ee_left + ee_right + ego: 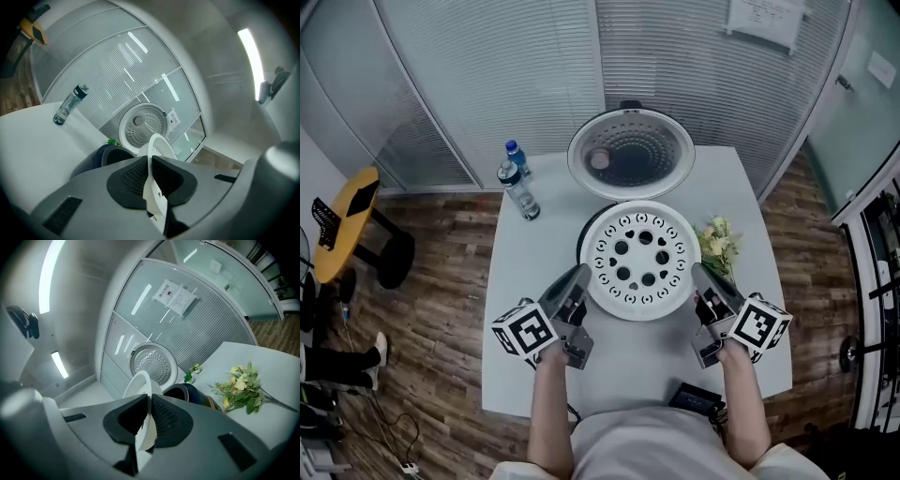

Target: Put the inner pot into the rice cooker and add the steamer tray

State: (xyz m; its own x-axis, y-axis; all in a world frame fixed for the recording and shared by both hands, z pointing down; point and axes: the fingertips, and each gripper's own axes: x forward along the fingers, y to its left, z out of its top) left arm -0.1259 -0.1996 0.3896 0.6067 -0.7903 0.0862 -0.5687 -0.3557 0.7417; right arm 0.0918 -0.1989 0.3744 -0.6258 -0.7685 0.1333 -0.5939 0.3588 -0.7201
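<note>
Currently both grippers are clamped on the white steamer tray (pixel 639 260): left gripper (pixel 578 279) pinches its left rim, right gripper (pixel 699 277) its right rim, tray roughly level. It's over the dark rice cooker (pixel 582 246), covering the opening; can't tell if it's seated. Behind, the lid (pixel 631 153) stands open. On the table (pixel 525 281): water bottle (pixel 518 188) far left, flowers (pixel 718 242) right of the cooker

i'd call this an office: frosted glass partition walls (pixel 487 75) curve round the far side with a printed notice (pixel 764 21) stuck on them, over a wood floor (pixel 431 309), with a plain white table (pixel 520 281) near me.
</note>
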